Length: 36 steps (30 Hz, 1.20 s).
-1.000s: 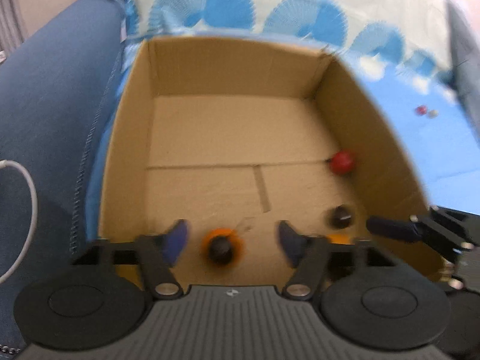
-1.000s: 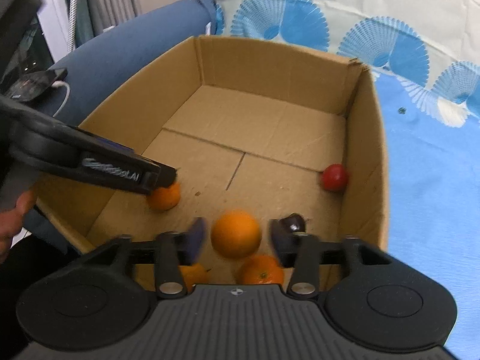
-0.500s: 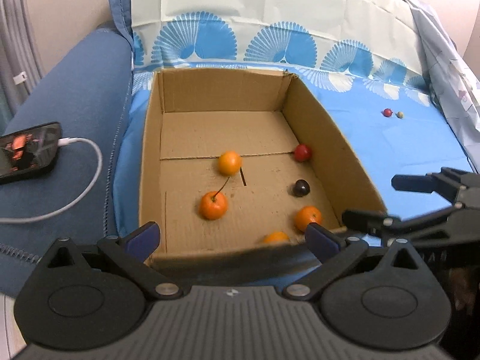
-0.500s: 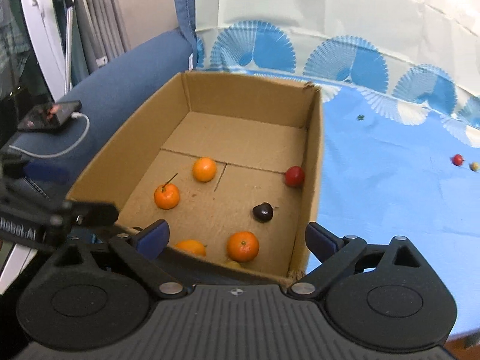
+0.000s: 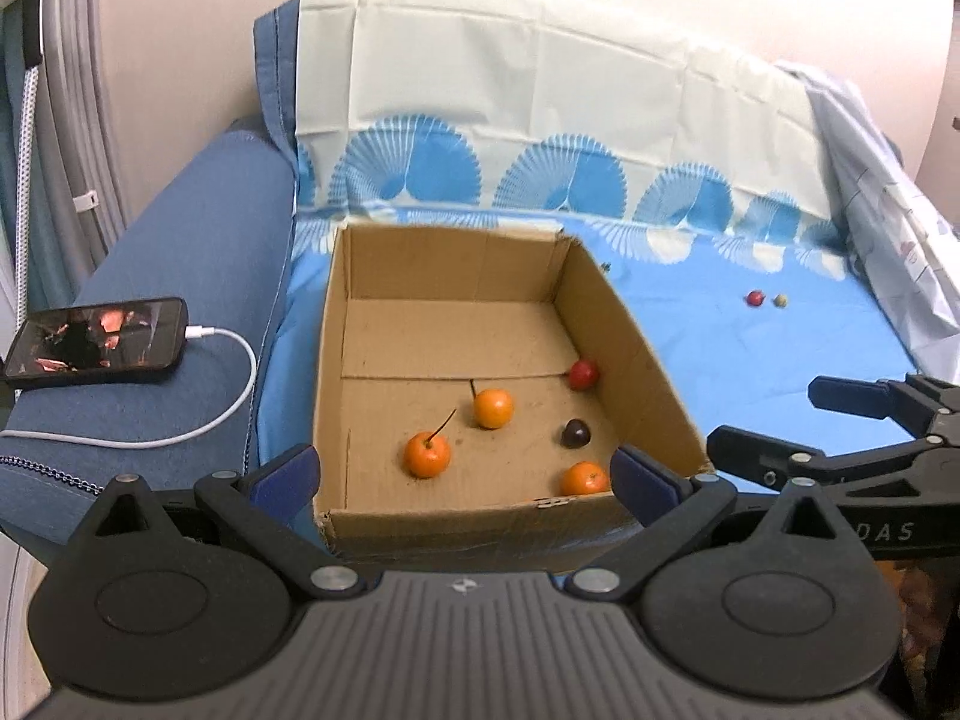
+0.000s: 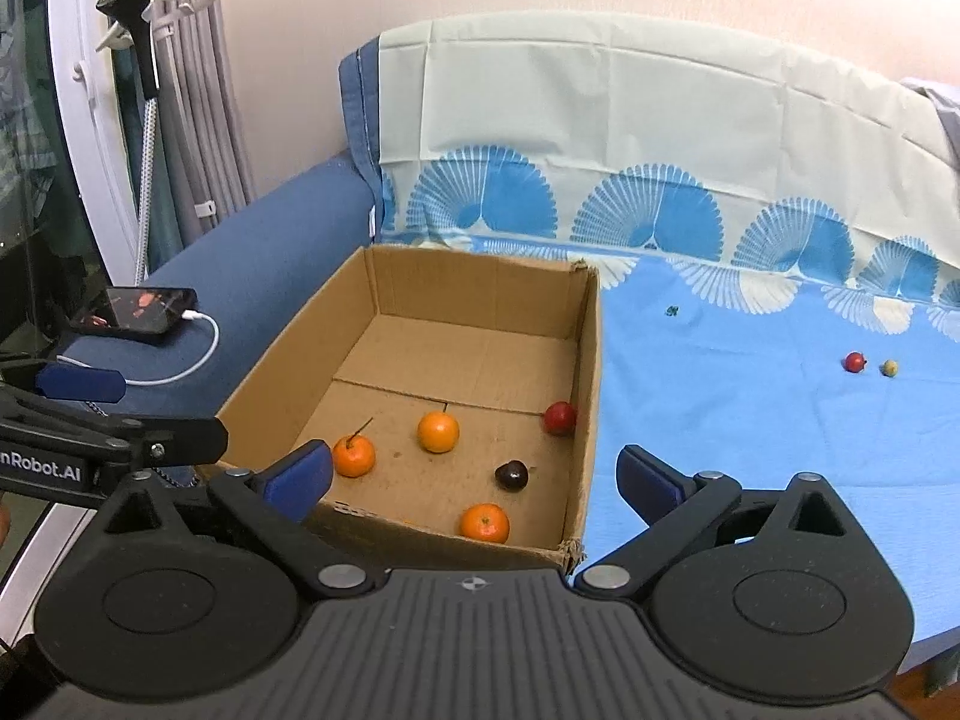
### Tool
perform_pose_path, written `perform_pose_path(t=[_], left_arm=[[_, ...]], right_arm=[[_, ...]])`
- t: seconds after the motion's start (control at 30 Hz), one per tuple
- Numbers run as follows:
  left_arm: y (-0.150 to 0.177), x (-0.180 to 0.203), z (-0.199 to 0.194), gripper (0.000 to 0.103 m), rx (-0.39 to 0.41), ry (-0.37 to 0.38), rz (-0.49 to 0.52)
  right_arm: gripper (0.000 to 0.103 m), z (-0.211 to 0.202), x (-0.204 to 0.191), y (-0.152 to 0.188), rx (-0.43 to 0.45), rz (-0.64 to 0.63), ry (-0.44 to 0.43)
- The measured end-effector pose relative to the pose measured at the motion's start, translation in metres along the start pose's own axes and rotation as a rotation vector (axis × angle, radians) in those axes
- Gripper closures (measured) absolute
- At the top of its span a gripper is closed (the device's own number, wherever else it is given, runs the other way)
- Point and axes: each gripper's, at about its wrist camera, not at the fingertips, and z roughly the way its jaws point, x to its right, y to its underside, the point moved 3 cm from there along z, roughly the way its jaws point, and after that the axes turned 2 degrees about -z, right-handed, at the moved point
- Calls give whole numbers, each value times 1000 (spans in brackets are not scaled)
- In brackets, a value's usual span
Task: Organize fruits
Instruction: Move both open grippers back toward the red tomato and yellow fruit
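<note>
The left tool [image 6: 78, 414] reads "nRobot.AI" (start cut off); the right tool [image 5: 840, 420] shows "DAS".

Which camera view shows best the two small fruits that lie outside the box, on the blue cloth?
The right wrist view: the small red fruit and the yellowish one are larger and clearer there. The left wrist view shows them smaller, near its right edge.

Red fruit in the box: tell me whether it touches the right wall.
Cannot tell. The red fruit sits hard against the right wall in both wrist views, but neither shows plain contact or gap.
</note>
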Motion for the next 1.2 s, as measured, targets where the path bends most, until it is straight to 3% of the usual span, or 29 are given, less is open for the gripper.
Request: perform_pose_path(t=[0.23, 0.37, 0.63, 0.87, 1.2], left_arm=[[-6, -2, -15, 0, 72, 104, -36], [-12, -9, -12, 0, 72, 160, -74], [-23, -20, 3, 0, 71, 183, -135], [-32, -2, 2, 0, 138, 121, -5], [-30, 41, 28, 0, 71, 133, 83]], right_arm=[[1, -5, -5, -1, 21, -14, 6], [1, 5, -7, -1, -3, -16, 2], [1, 22, 2, -2, -30, 36, -15], [1, 29, 19, 1, -41, 82, -23], [1, 27, 65, 7, -28, 152, 36]])
